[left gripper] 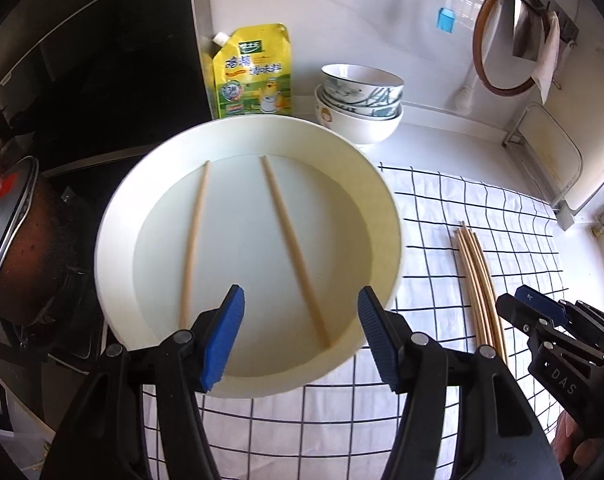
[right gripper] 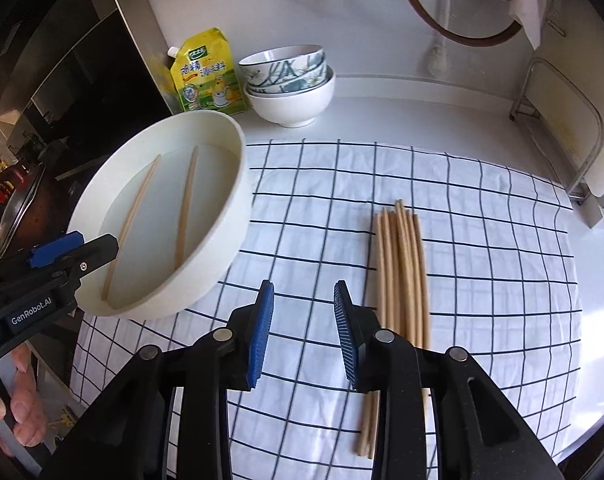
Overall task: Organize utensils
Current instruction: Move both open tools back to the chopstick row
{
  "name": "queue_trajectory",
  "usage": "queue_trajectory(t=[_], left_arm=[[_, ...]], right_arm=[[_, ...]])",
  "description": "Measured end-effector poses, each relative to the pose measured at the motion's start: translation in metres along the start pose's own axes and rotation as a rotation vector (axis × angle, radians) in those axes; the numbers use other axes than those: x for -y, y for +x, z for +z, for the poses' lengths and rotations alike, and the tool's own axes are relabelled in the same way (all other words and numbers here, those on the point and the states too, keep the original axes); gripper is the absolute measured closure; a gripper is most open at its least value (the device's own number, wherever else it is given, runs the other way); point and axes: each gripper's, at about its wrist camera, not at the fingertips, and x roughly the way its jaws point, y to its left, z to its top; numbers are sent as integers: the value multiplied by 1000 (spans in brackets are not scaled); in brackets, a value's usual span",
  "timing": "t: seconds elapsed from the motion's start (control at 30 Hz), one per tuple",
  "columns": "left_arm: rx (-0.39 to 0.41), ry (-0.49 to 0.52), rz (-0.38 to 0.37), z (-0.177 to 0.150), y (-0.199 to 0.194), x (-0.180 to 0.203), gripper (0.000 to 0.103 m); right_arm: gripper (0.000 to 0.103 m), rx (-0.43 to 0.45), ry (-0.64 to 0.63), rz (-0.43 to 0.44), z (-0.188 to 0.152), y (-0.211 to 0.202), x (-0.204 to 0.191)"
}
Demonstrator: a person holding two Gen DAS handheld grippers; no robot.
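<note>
A round white basin (left gripper: 114,216) (right gripper: 222,240) holds two wooden chopsticks lying apart, one on the left (left gripper: 194,240) (right gripper: 132,216) and one on the right (left gripper: 294,252) (right gripper: 186,208). A bundle of several chopsticks (left gripper: 481,292) (right gripper: 401,272) lies on the checked cloth (left gripper: 481,216) (right gripper: 481,240) to the right of the basin. My left gripper (left gripper: 300,336) is open and empty above the basin's near rim. My right gripper (right gripper: 303,332) is open and empty above the cloth, just left of the bundle; it also shows in the left wrist view (left gripper: 541,312).
Stacked bowls (left gripper: 359,100) (right gripper: 290,80) and a yellow seasoning pouch (left gripper: 254,72) (right gripper: 208,76) stand at the back wall. A pot with a lid (left gripper: 14,248) (right gripper: 18,208) sits on the stove at the left. A rack (left gripper: 549,160) (right gripper: 561,128) stands at the right.
</note>
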Motion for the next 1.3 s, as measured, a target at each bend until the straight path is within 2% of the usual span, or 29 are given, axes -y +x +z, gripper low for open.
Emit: queue_trajectory(t=[0.4,0.6,0.67,0.87,0.97,1.1,1.3], left_arm=[[-7,80,-79,-7,11,87,41],[-36,85,-92,-16,28,119,39],[-49,88,-83,-20,35,126,38],[-80,90,-50,-29,51,134,38],[-86,80,-37,-32,56,134,34],[-85,67,-10,-35,61,130,34],[-97,54,-8,-40,66,130,34]], right_arm=[[69,-21,80,-82,-26,-6,92],[68,-53,70,-88,-38,5,118],[63,-59,57,-84,-40,10,121],[62,-79,13,-55,-43,29,123],[58,-84,-8,-41,-44,40,121],[58,-99,-35,-38,-46,51,118],[58,-106,-38,-21,-48,60,116]])
